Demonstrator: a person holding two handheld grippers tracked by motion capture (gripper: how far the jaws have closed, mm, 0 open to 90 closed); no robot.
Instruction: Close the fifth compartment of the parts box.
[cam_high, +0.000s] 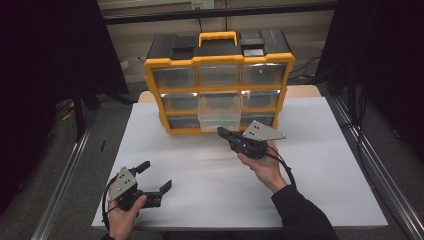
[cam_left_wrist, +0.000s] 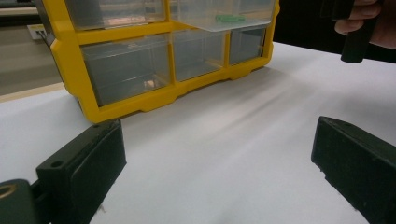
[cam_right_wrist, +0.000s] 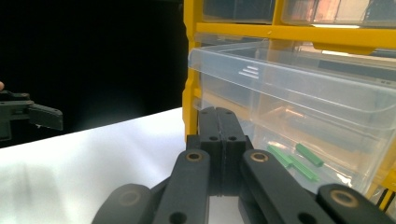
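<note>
white table top (cam_high: 200, 170) in a dim room, black curtains at both sides, grey floor. yellow organizer (cam_high: 218, 85) at the far edge, its middle drawer (cam_high: 219, 116) pulled out, green pieces (cam_right_wrist: 295, 161) inside. no legible writing. right gripper (cam_high: 221, 131) jaws pressed together, empty, just before the drawer; left gripper (cam_high: 155, 176) jaws spread.

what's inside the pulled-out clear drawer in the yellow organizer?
The pulled-out drawer holds a few small green pieces on its floor, seen through the clear front. The closed right gripper blocks its lower left corner, so anything there is hidden.
</note>
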